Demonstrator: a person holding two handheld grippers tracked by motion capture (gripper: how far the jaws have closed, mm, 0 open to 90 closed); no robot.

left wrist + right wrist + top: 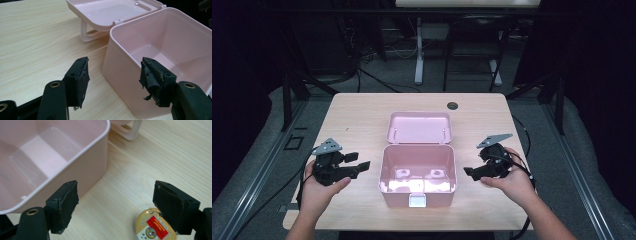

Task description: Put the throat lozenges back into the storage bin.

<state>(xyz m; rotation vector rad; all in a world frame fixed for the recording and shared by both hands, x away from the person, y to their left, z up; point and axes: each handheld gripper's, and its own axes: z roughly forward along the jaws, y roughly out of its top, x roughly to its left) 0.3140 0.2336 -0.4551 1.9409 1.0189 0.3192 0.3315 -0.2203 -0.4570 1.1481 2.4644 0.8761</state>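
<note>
An open box (pixel 417 175) sits mid-table (pixel 362 110), its lid (pixel 419 127) lying flat behind it. The left gripper (pixel 362 166) flanks its left side, the right gripper (pixel 468 172) its right, above a small round tin (pixel 152 226) on the tabletop.

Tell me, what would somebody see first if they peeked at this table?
Most likely the open pink plastic box in the middle of the pale wooden table, its hinged pink lid flipped back behind it and nothing inside. A black left gripper and a black right gripper flank it, jaws apart. A small round tin with a red label lies by the right gripper.
</note>
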